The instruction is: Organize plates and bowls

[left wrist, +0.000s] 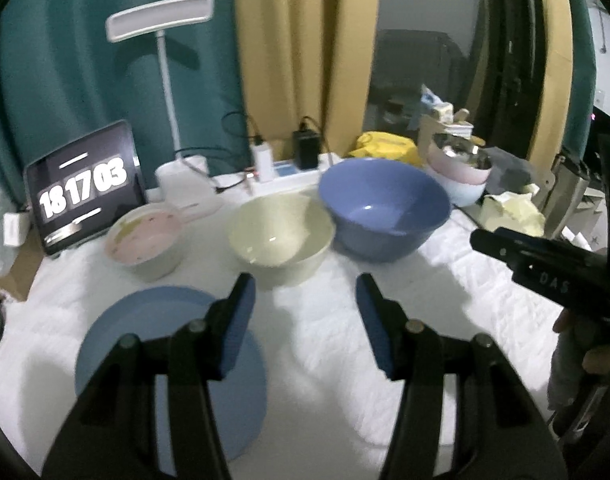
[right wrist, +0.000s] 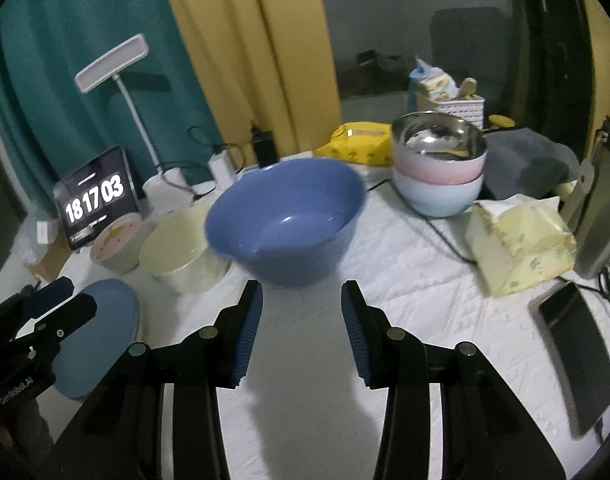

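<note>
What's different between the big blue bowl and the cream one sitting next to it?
The large blue plastic bowl is clearly wider and taller than the pale cream bowl. The blue bowl flares out broadly from a narrow base; the cream bowl has steeper, straighter sides. The blue bowl lies in front of the right gripper, the cream bowl in front of the left gripper. Both stand upright and empty on the white quilted tablecloth, almost touching.

1. A white quilted cover (right wrist: 405,280) carries everything here.
2. Up front, a blue plate (left wrist: 153,332) lies flat.
3. Behind it, in a row: pink-lined bowl (left wrist: 145,240), cream bowl (left wrist: 281,236), big blue bowl (left wrist: 385,208).
4. Right side: stacked bowls (right wrist: 439,176), tissue pack (right wrist: 521,248), dark tablet (right wrist: 577,356).
5. Back left, a clock display (left wrist: 83,188) reads 18 17 03.
</note>
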Available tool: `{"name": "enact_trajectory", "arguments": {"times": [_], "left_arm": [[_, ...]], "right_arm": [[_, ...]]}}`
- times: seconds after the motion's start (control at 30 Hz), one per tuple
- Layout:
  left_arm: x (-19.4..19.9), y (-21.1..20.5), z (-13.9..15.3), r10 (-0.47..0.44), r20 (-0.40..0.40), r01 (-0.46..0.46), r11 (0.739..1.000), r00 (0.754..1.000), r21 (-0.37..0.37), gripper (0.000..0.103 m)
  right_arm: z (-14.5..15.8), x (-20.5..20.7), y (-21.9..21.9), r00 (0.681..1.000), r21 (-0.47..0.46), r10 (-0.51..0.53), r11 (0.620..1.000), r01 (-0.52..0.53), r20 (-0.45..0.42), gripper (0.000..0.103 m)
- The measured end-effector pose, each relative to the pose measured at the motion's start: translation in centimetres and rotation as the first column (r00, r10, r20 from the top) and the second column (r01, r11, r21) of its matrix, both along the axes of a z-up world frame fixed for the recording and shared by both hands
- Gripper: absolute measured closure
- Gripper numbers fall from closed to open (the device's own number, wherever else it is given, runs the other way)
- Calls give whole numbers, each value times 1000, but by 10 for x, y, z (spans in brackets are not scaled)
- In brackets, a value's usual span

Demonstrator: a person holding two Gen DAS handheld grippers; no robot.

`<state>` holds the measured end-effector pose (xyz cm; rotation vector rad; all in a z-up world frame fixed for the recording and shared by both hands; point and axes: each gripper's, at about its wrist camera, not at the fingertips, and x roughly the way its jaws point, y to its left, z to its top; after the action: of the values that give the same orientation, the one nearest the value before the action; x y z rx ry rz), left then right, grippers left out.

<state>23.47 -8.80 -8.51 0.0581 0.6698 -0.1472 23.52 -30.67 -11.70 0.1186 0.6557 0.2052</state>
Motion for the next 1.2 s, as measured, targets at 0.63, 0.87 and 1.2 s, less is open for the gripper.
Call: {"name": "enact_trajectory", "arguments": {"times": [0.63,0.87,1.2], "left_arm": [[87,-52,-11,-51,-5,51,998,999,-21,49],[108,-58,-29,-40,-43,40,999,998,-7,49],[128,-61,-53,-27,-118,28,1000,993,6,49]], "right_arm": [[-5,67,-41,997,1,-72,997,72,10,60],[-19,94,-36,998,14,-59,998,59,-18,58],[-56,112,-36,994,-16,-56,998,55,-99,52]]}}
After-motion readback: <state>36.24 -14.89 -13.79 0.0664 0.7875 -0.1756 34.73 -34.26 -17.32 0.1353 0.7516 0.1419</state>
